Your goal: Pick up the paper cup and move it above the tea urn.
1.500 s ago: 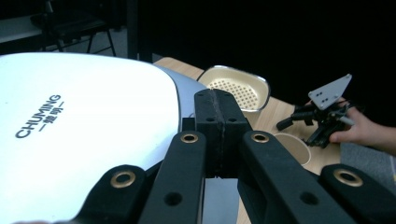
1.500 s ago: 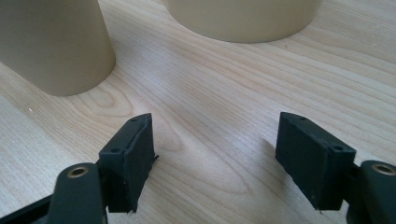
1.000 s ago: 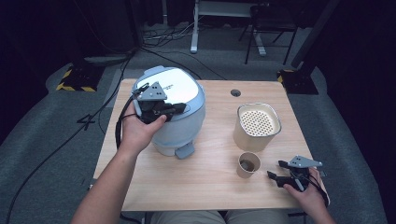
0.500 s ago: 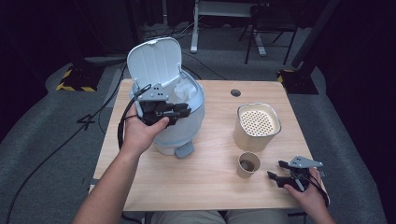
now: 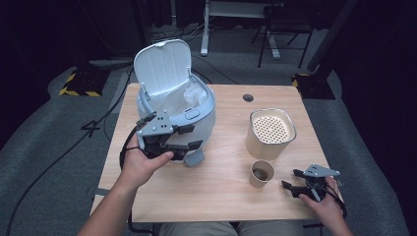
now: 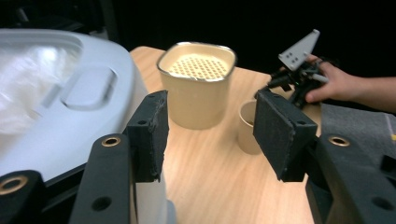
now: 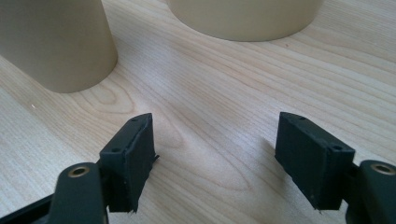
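The left gripper (image 5: pixel 191 137) hangs at the front of the pale blue-grey, rounded plastic cooker-like appliance (image 5: pixel 202 105), on the left half of the light wooden table (image 5: pixel 221 196). Its jaws have just been opening, with nothing between them. The white hinged lid (image 5: pixel 162 66) stands upright, and crinkled clear film shows inside. The right gripper (image 5: pixel 290 179) rests low beside a small paper cup (image 5: pixel 260 173).

In the left gripper view, the gripper (image 6: pixel 210 130) gapes wide beside the appliance's smooth shell (image 6: pixel 70 102). It is probably bulky, rigid and slippery, so the recessed front latch (image 6: pixel 88 86) or the rim offers better purchase.

In the right gripper view, the jaws (image 7: pixel 215 154) stand apart over bare wood.
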Available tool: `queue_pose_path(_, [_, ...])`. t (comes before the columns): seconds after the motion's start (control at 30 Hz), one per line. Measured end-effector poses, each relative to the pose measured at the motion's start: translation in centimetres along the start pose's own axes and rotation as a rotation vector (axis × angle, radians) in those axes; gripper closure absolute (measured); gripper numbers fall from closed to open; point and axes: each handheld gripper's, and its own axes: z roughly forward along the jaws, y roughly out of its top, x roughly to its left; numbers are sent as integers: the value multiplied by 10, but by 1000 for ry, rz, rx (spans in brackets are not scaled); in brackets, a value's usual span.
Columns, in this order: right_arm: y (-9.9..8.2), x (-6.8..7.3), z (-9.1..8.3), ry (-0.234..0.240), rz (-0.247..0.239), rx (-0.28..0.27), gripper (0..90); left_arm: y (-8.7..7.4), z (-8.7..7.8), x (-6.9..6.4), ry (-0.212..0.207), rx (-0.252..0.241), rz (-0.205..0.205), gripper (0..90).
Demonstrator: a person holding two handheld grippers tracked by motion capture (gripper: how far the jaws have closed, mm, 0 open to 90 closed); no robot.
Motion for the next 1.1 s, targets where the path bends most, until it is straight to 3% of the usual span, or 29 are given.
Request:
queue_pose_path(0.17, [0, 1, 0, 7, -11, 4, 255, -21, 4, -8, -16, 20, -12, 433])
queue_pose_path(0.2, [-1, 3, -2, 26, -6, 6, 258, -30, 6, -11, -19, 32, -19, 432])
queue_pose_path(0.43, [5, 7, -12, 55, 3, -2, 240, -61, 16, -18, -5, 74, -48, 419])
queue_pose_path(0.57, [10, 11, -19, 94, 23, -32, 201, -92, 26, -17, 11, 108, -100, 410])
queue_pose_path(0.7, [15, 16, -22, 121, 21, -58, 191, -107, 33, -17, 34, 153, -122, 363])
queue_pose_path(0.77, [20, 20, -25, 180, 47, -115, 190, -122, 40, -16, 51, 187, -148, 350])
queue_pose_path(0.93, [28, 28, -27, 181, -6, -117, 174, -143, 51, -17, 62, 238, -160, 337])
queue_pose_path(1.1, [32, 35, -22, 196, -39, -112, 160, -157, 59, -14, 100, 302, -183, 308])
